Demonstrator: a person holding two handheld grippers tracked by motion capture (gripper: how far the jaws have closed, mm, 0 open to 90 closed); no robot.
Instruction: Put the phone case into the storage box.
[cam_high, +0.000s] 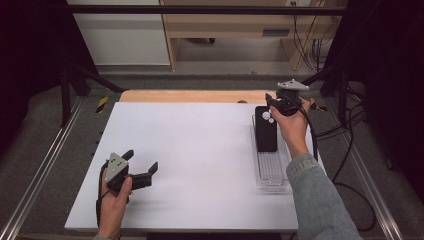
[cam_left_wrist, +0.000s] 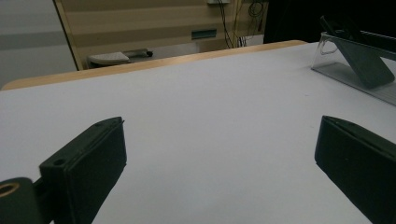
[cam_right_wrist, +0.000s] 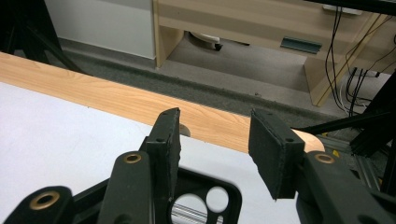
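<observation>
Phone case (cam_right_wrist: 205, 198) cut off by the bottom edge in the right gripper view, lower part hidden behind the right gripper (cam_right_wrist: 215, 149). In the left gripper view, clear tray (cam_left_wrist: 355, 77) near the table's (cam_left_wrist: 210, 121) right edge cropped by the frame's right side. Person's left hand (cam_high: 114, 202) cut off at the bottom edge in the high view.

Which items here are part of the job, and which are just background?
In play:
- black phone case with camera cutouts, propped in the tray
- clear plastic tray
- right gripper, open above the case
- left gripper, open, idle

Background:
- white table
- wooden desk
- cables
</observation>
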